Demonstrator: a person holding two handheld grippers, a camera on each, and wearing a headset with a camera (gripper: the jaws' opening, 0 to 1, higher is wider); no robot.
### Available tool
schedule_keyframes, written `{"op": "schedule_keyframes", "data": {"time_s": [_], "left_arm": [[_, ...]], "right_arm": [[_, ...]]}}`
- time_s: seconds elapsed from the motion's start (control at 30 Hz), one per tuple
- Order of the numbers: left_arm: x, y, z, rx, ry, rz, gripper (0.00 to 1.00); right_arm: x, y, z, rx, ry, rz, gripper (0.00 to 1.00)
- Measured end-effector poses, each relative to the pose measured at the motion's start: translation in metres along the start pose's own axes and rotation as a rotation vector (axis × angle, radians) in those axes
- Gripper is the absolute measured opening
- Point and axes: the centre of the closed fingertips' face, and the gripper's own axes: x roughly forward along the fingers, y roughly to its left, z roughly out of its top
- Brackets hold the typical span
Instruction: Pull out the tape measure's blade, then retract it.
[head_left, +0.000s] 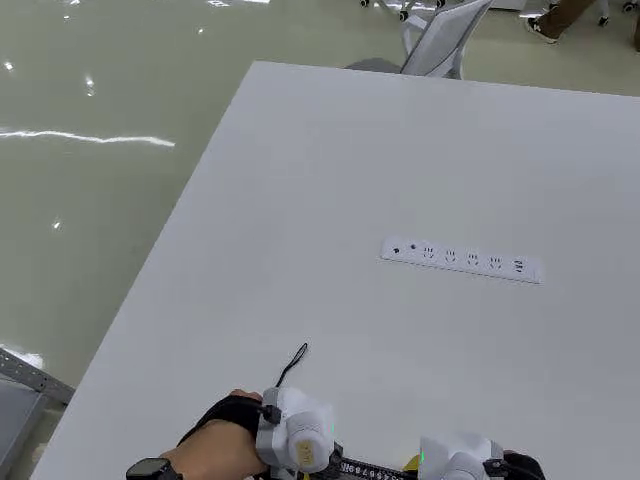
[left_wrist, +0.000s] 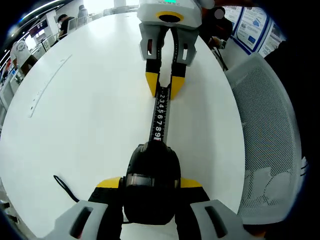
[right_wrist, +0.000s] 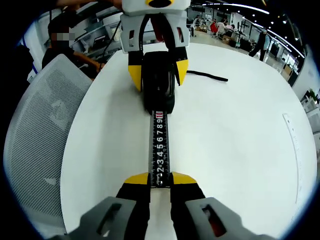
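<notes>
The black tape measure case (left_wrist: 152, 185) sits between the yellow-tipped jaws of my left gripper (left_wrist: 150, 182), which is shut on it. Its black blade (left_wrist: 159, 117) with white numbers runs a short way straight across the white table (head_left: 350, 180). My right gripper (right_wrist: 160, 179) is shut on the blade's end. In the right gripper view the case (right_wrist: 159, 82) is held by the left gripper (right_wrist: 159, 75) at the top. In the head view the left gripper (head_left: 300, 450), the right gripper (head_left: 455, 462) and the blade (head_left: 372, 470) lie at the bottom edge. A black strap (head_left: 292, 365) trails from the case.
A white power strip (head_left: 462, 260) lies mid-table to the right. The table's left edge drops to a shiny floor. A grey mesh chair (left_wrist: 270, 125) stands close by the near edge, and another chair (head_left: 440, 40) stands at the far end.
</notes>
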Motion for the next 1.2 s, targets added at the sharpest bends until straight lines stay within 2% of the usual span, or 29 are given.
{"op": "schedule_keyframes", "data": {"time_s": [0.67,1.2], "left_arm": [[0.001,0.001,-0.001,-0.01,0.005,0.003,0.37],[0.002,0.0,-0.001,0.003,0.03,0.002,0.37]], "right_arm": [[-0.015,0.0,-0.027,0.0,0.025,-0.026,0.13],[-0.034,0.0,-0.06,0.031,0.041,-0.054,0.13]]}}
